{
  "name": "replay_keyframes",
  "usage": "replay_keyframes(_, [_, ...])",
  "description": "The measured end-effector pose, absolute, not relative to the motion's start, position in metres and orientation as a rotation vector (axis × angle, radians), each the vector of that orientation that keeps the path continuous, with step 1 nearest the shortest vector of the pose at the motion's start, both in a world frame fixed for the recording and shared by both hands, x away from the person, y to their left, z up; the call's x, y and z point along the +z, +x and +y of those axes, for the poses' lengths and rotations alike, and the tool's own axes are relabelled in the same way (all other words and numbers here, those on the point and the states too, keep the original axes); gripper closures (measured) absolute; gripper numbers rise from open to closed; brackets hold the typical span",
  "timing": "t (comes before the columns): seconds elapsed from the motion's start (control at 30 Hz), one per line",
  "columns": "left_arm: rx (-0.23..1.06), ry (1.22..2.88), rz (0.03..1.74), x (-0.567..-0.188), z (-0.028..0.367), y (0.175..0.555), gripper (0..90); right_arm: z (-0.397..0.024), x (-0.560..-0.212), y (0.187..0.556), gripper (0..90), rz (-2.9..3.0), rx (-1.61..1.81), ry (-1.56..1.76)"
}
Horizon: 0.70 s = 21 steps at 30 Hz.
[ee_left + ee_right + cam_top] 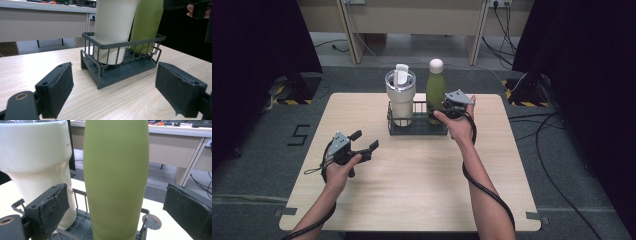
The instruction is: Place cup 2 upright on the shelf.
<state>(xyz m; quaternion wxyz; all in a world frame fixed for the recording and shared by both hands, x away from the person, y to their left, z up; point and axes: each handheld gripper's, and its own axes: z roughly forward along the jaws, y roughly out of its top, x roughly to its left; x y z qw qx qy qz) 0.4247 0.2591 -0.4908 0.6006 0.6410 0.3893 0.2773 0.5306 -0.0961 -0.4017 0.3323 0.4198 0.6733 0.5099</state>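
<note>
A dark wire basket (pixel 417 131) stands at the back middle of the wooden table (pixel 412 190). In it stand a cream tumbler (pixel 401 100) with a white lid on the left and a green bottle (pixel 435 87) with a white cap on the right. My right gripper (pixel 439 107) is up against the bottle's right side. In the right gripper view the bottle (pixel 116 170) stands between the open jaws (pixel 116 192), with a gap at each pad. My left gripper (pixel 366 140) rests low over the table's left part, open and with nothing in it, facing the basket (pixel 120 45).
Behind the table are light desk legs (pixel 349 35) and a grey floor. Cables (pixel 542 125) lie on the floor at the right, and dark curtains flank both sides. A round cable hole (pixel 151 222) sits in the tabletop past the basket.
</note>
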Motion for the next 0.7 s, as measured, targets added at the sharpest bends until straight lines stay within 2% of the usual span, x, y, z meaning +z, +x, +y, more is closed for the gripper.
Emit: replay_keyframes(0.7, [0.649,1.483,0.910,-0.490,0.261,0.424,14.1,-0.114,-0.419,0.508,5.8,1.791,1.295,1.109])
